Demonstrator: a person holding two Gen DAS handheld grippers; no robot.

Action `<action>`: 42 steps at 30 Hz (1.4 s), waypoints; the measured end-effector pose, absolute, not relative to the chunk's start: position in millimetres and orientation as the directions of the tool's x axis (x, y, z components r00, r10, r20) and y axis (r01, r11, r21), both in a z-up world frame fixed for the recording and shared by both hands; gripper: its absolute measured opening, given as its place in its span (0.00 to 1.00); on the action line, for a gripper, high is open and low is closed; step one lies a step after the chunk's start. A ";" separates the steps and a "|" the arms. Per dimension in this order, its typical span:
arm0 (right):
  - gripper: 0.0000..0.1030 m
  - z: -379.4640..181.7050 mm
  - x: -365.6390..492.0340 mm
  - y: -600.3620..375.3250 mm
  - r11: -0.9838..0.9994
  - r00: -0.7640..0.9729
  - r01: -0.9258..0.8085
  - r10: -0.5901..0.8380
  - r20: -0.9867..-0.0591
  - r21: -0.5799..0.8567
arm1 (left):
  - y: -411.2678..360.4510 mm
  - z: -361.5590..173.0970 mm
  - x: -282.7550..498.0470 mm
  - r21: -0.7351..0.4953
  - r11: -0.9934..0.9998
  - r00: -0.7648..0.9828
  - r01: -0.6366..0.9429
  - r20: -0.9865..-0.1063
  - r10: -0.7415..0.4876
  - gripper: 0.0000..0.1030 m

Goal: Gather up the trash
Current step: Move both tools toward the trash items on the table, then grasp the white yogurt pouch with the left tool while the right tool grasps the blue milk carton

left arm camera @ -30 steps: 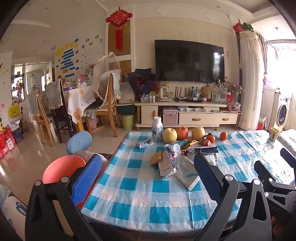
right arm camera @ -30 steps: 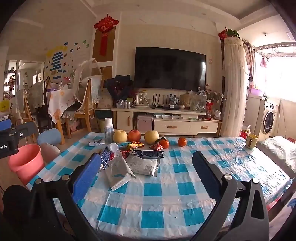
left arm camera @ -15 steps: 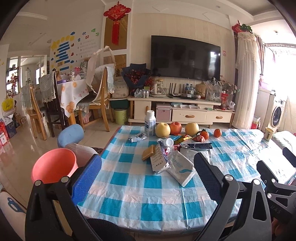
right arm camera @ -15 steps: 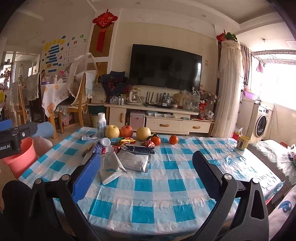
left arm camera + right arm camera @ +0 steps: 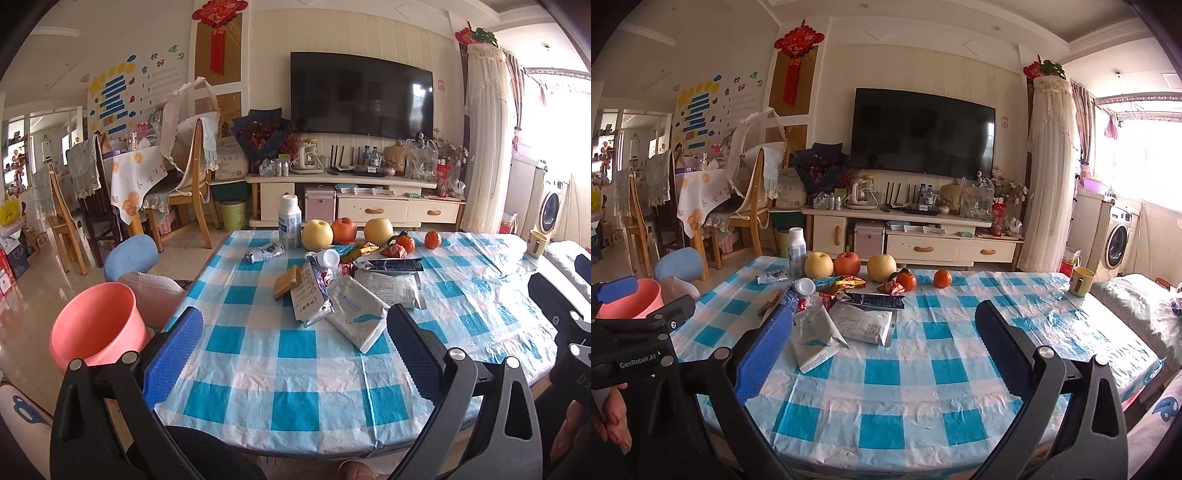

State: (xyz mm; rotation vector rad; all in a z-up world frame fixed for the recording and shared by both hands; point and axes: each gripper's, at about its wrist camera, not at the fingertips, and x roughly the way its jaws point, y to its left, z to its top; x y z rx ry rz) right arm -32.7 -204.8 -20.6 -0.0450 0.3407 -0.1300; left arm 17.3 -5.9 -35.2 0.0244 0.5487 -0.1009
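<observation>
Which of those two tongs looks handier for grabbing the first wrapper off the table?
Probably the left tongs: the white wrapper lies just ahead between their open fingers, and the pink bucket stands at that side. The right tongs, also open, face bare tablecloth.

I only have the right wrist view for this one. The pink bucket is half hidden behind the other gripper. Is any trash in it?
Observer: In the left wrist view the pink bucket stands on the floor by the table's left edge. The part of its inside that shows is bare.
Operator: Are the left gripper's jaws open?
Observer: Yes, the left gripper has its jaws wide apart with nothing between them.
Operator: What is the thin brown thing by the wrappers?
Observer: A flat brown square like a cracker, lying just left of the white wrapper.
</observation>
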 end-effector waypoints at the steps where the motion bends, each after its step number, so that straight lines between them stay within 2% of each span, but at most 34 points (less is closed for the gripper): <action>1: 0.97 -23.0 -29.7 -204.3 0.991 0.932 0.117 -0.134 -0.337 -0.070 | -7.6 -38.9 17.4 -0.016 0.995 0.852 0.098 -0.516 -0.092 0.95; 20: 0.97 -96.2 42.1 -235.8 0.994 0.826 0.081 -0.023 -0.564 0.079 | -9.8 -89.9 77.8 -0.019 0.987 0.800 0.160 -0.583 -0.141 0.95; 24: 0.97 -99.5 61.7 -240.5 0.993 0.824 0.054 0.013 -0.567 0.101 | -7.1 -103.9 108.8 -0.071 0.983 0.774 0.171 -0.607 -0.179 0.95; 28: 0.97 -99.3 82.8 -246.8 0.991 0.821 0.025 0.055 -0.569 0.133 | 2.4 -115.3 150.5 -0.189 0.965 0.722 0.180 -0.641 -0.261 0.95; 35: 0.97 -111.0 128.2 -258.5 0.976 0.780 -0.005 0.140 -0.610 0.218 | 11.6 -140.0 219.0 -0.209 0.959 0.664 0.189 -0.692 -0.282 0.95; 42: 0.96 -131.5 167.4 -240.6 0.959 0.702 -0.101 0.257 -0.665 0.265 | 34.6 -153.1 279.9 -0.345 0.930 0.619 0.126 -0.705 -0.345 0.95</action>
